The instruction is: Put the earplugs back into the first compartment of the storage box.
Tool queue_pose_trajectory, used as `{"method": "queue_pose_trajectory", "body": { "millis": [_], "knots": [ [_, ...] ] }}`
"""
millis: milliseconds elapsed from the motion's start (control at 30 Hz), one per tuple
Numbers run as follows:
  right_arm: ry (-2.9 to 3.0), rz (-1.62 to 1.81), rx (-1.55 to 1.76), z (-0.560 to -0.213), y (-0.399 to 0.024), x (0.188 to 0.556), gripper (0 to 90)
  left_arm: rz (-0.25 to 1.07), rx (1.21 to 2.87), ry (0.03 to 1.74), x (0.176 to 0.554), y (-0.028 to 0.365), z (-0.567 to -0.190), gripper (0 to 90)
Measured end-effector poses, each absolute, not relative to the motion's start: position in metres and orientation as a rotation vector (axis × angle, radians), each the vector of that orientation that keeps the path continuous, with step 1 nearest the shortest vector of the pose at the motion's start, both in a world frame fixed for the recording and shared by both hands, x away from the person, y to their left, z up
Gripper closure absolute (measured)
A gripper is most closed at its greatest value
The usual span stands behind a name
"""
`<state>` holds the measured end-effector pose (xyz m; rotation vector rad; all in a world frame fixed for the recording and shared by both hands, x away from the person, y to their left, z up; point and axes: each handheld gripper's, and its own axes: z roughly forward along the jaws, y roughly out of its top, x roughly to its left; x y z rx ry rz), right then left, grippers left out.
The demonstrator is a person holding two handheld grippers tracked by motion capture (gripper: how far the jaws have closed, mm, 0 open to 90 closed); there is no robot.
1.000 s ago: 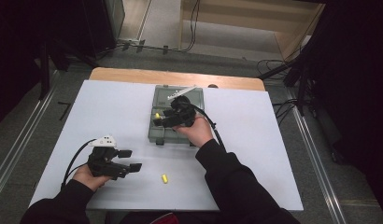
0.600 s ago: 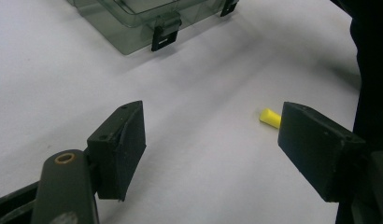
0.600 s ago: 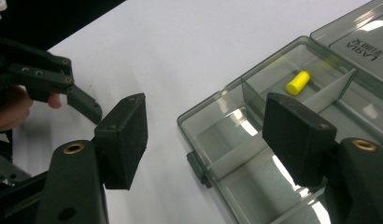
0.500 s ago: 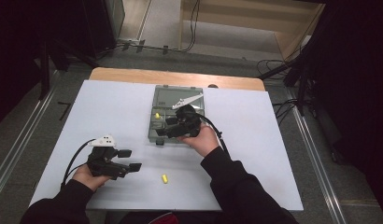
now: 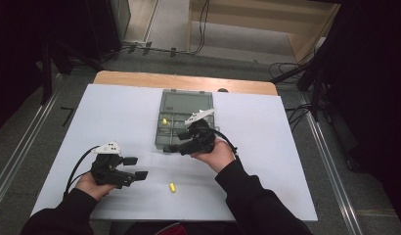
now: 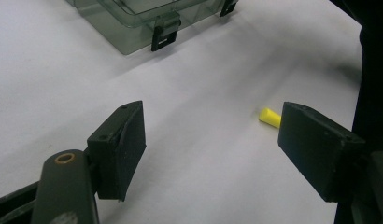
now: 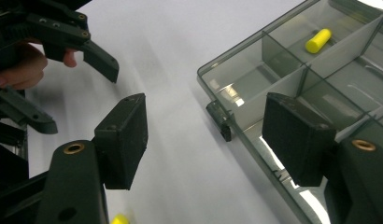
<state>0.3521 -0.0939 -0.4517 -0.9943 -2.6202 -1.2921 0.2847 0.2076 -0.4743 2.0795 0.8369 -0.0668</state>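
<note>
A clear grey compartment box (image 5: 185,104) lies open at the middle of the white table. One yellow peg (image 5: 164,121) rests in a left compartment of the box (image 7: 292,79), and it shows as the yellow peg (image 7: 318,39) in the right gripper view. A second yellow peg (image 5: 172,187) lies loose on the table near the front. My right gripper (image 5: 179,143) hovers open over the box's front left corner, with nothing between its jaws (image 7: 206,105). My left gripper (image 5: 135,167) is open and empty at the front left. The loose peg (image 6: 270,116) lies just beyond its right jaw (image 6: 213,116).
The white table top (image 5: 267,147) has bare room right of the box and along the far left. A wooden strip (image 5: 140,78) runs along its far edge. The box's front latches (image 6: 164,32) face the person. Cables trail from both grippers.
My right gripper has drawn back from over the box's compartments toward its front left corner. The left gripper and the loose peg have stayed put.
</note>
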Motion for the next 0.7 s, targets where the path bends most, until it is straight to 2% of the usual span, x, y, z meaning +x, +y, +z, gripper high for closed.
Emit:
{"method": "queue_pose_trajectory", "body": {
  "millis": [700],
  "knots": [
    [-2.625,-1.279,-0.921,-0.464,-0.093,0.317,30.5,-0.065,2.076,0.840,0.285,0.208,-0.474,23.7]
  ]
}}
